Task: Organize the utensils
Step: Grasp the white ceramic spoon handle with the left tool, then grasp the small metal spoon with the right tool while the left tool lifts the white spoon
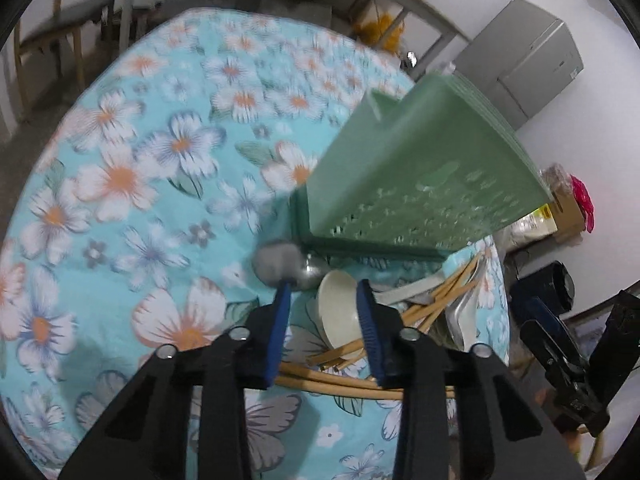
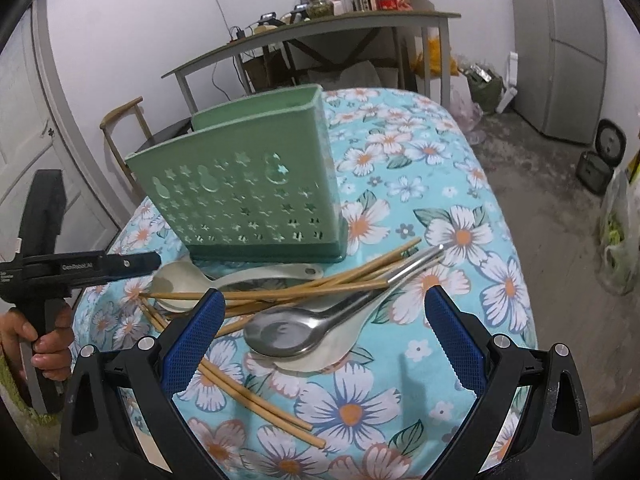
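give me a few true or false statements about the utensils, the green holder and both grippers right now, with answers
1. The green utensil holder stands upright on the floral tablecloth. True.
2. The wooden chopsticks are already inside the holder. False: they lie scattered on the tablecloth in front of it.
3. The right gripper is clamped on the metal spoon. False: its jaws are wide apart and hold nothing; the spoon lies on the cloth between them.
4. A white spoon lies close to the holder's base. True.
5. The left gripper is shut tight on a chopstick. False: its jaws are apart, with nothing gripped.
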### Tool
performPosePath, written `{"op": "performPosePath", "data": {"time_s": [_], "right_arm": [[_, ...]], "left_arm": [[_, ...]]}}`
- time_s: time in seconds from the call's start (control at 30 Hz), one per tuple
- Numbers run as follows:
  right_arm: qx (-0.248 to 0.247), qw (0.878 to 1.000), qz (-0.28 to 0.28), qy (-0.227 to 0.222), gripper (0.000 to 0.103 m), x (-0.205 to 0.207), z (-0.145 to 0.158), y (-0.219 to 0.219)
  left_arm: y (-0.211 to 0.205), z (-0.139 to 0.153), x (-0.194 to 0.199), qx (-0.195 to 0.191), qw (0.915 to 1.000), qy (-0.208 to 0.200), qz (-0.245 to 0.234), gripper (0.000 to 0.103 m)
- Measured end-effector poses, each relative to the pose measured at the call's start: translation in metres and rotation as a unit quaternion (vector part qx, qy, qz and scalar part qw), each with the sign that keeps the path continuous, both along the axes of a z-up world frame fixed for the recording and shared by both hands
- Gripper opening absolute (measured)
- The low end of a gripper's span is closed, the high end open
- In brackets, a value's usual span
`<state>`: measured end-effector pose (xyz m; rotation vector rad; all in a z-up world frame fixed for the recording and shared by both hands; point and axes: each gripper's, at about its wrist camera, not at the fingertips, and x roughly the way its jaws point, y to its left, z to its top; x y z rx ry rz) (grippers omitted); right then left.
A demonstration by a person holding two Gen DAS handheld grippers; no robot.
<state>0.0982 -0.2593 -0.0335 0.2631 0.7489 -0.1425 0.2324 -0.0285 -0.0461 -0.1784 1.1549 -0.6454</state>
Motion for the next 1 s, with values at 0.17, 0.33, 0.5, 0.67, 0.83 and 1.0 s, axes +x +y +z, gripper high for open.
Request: {"op": "performPosePath", "data": {"time_s": [0.17,0.33,0.5,0.67,0.83,1.0], "right_arm": [[0.016,1.0,-0.003,0.006,0.095,0.002,-0.009,-0.007],[0.025,1.0,-0.001,0.007,0.095,0.001,-0.013,-0.01],[0.023,1.0,-0.001,0.002,0.095,-0.002,-0.011,-0.011],[0.011,1.0,0.0,-0.009,0.095,-0.009,-0.005,-0.012],[-0.013,1.0,0.004,-0.027,0.095,-0.014,0.005,-0.007],[-0.048,0.996,0.039,-0.058,0.091,-0.009,0.024,0.009]], "left_arm": [[-0.008,-0.014,0.009,0.013,0.9991,0.038,-0.014,0.027],[-0.015,-0.028,0.017,0.032,0.9977,0.058,-0.011,0.019],[-0.016,-0.027,0.015,0.034,0.9983,0.047,-0.002,0.007],[-0.013,-0.003,0.002,0.046,0.9988,-0.011,0.007,0.006],[-0.001,0.025,-0.018,0.073,0.9935,-0.083,0.027,0.006],[0.03,0.043,-0.031,0.077,0.9895,-0.109,0.057,0.006]]}}
